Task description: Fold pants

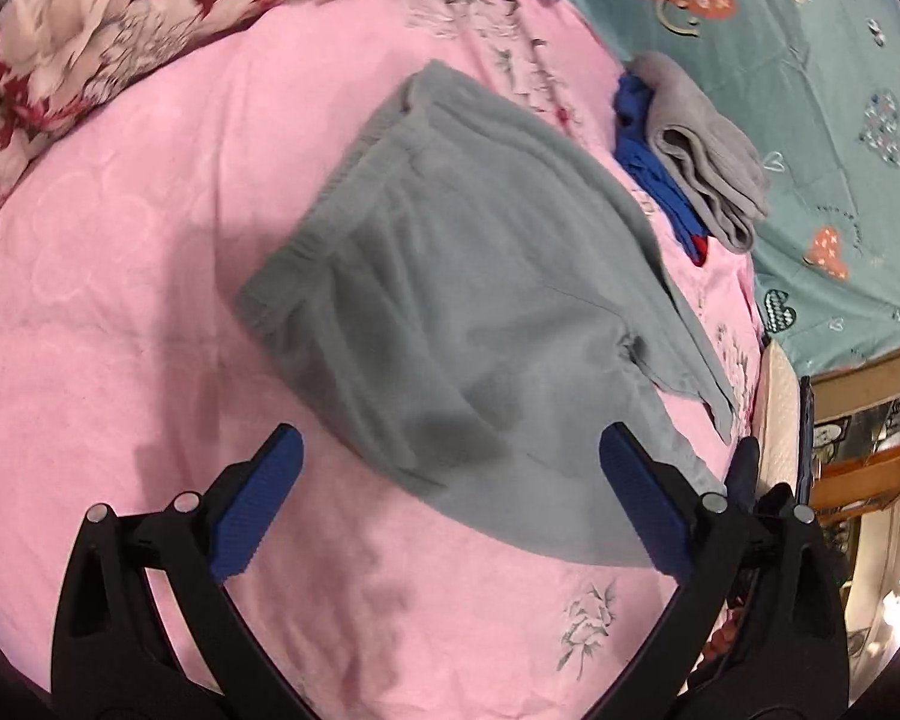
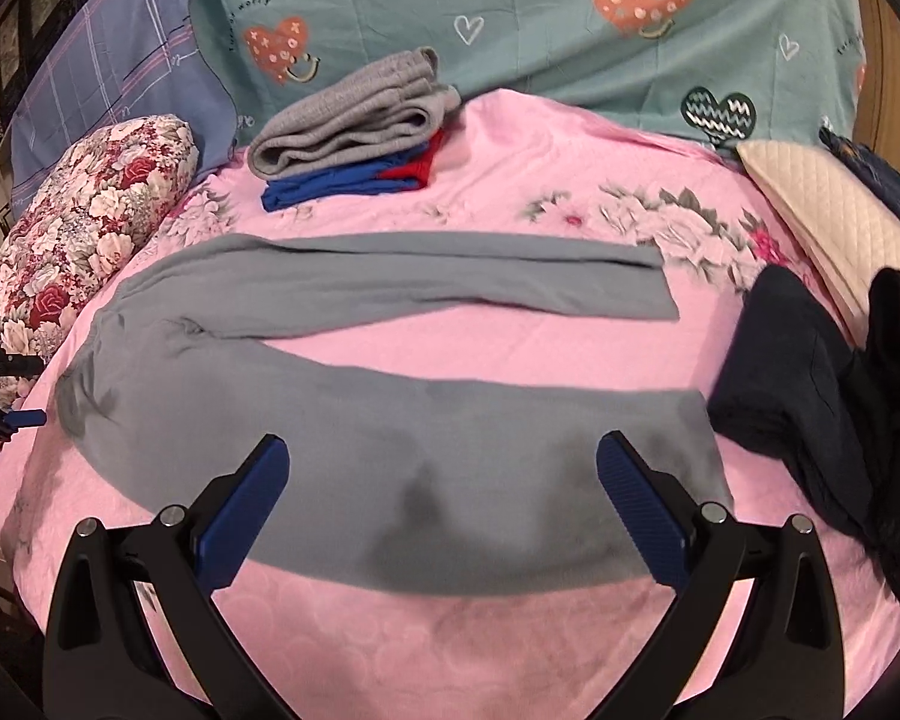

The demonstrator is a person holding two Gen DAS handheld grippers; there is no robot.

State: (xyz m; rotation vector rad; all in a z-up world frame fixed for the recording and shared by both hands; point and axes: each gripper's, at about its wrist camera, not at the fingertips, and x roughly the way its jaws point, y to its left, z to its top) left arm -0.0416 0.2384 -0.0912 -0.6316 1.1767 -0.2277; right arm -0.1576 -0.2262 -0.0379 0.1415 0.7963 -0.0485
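Note:
Grey-green pants [image 2: 390,468] lie spread flat on the pink bedsheet [image 2: 510,648], waistband to the left and both legs running right, split apart in a V. In the left wrist view the pants [image 1: 450,312] show from the waist end, with the ribbed waistband [image 1: 330,180] at upper left. My left gripper [image 1: 450,450] hovers open over the hip area, holding nothing. My right gripper [image 2: 444,456] hangs open above the near leg, nothing between its blue pads [image 2: 642,516]. The left gripper's tip [image 2: 24,418] peeks in at the far left of the right wrist view.
A folded stack of grey [image 2: 354,114], blue and red clothes [image 2: 354,180] sits at the back. Dark garments [image 2: 810,384] are piled at right by a cream quilted cushion [image 2: 828,222]. A floral pillow [image 2: 84,222] lies at left. The teal heart-print cover [image 2: 540,18] lies behind.

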